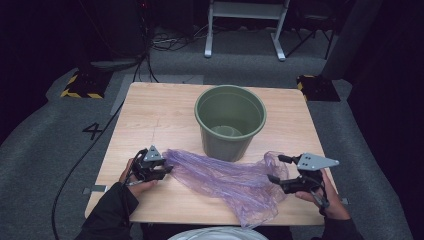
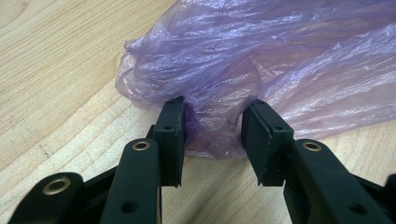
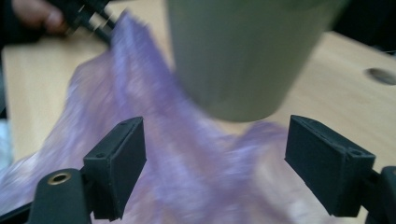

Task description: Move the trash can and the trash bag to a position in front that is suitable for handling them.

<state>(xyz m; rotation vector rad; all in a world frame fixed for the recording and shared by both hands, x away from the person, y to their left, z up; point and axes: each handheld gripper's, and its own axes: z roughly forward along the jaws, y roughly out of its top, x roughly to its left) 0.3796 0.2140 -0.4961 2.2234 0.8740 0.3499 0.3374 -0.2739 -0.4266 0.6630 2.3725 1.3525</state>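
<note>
Along the near edge of the surface [image 1: 150, 115] a thin purple bag [image 1: 225, 177] lies crumpled and stretched out sideways, its middle just in front of the green bucket [image 1: 230, 120], which stands open and upright toward the far edge. That layout suggests the bag is meant to line the bucket. The left gripper [image 2: 212, 123] sits low at the bag's left end, its fingers [image 2: 170, 135] half apart with a bunch of film between them; whether the pads truly press on it I cannot tell. The right gripper [image 1: 277, 170] hangs at the bag's right end, fingers [image 3: 119, 161] wide apart over the film and gripping nothing. Taking both ends would let the mouth be spread open.
</note>
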